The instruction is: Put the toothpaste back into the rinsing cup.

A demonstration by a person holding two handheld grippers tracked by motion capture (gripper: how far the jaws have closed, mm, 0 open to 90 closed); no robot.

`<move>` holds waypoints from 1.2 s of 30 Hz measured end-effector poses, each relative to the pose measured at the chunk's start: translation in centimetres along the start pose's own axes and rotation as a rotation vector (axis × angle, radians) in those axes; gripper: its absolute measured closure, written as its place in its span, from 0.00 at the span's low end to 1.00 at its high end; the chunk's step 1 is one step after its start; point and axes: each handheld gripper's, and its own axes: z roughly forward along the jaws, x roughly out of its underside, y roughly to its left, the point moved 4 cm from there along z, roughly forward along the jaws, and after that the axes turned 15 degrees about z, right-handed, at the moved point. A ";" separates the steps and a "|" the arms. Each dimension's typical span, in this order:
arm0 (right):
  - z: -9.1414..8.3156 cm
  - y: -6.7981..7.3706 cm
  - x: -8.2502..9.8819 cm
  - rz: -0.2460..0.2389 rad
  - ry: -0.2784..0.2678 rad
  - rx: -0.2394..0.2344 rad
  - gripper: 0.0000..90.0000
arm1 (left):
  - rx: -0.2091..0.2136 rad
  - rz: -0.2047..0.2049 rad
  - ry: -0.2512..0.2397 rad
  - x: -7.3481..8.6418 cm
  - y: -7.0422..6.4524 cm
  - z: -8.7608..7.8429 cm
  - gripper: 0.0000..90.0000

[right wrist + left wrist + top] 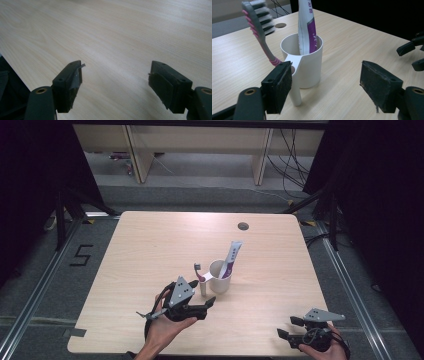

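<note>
Wood table (150, 250): toothpaste (233, 255) stands in cup (220, 281), toothbrush (199, 271) slotted in its handle. Left gripper (209, 303) near cup, wide apart, empty; right gripper (289, 327) likewise, well aside. Looks finished.

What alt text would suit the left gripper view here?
A white cup stands on a light wooden table, holding a white-and-purple tube, with a pink-and-grey toothbrush slotted upright through its handle. The left hand-held gripper has its black jaws open in the foreground, nothing between them.
</note>
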 end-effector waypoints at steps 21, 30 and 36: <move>-0.1 -0.2 -0.1 -0.035 -0.002 0.016 0.31 | 0.007 -0.010 0.029 3.2 -0.2 -2.1 0.22; 0.0 -0.1 -0.1 -0.041 -0.002 0.018 0.31 | 0.025 -0.010 0.070 5.3 -0.5 -2.7 0.19; 0.1 0.0 -0.1 -0.045 -0.010 0.002 0.29 | 0.036 -0.006 0.088 6.3 -0.9 -3.1 0.19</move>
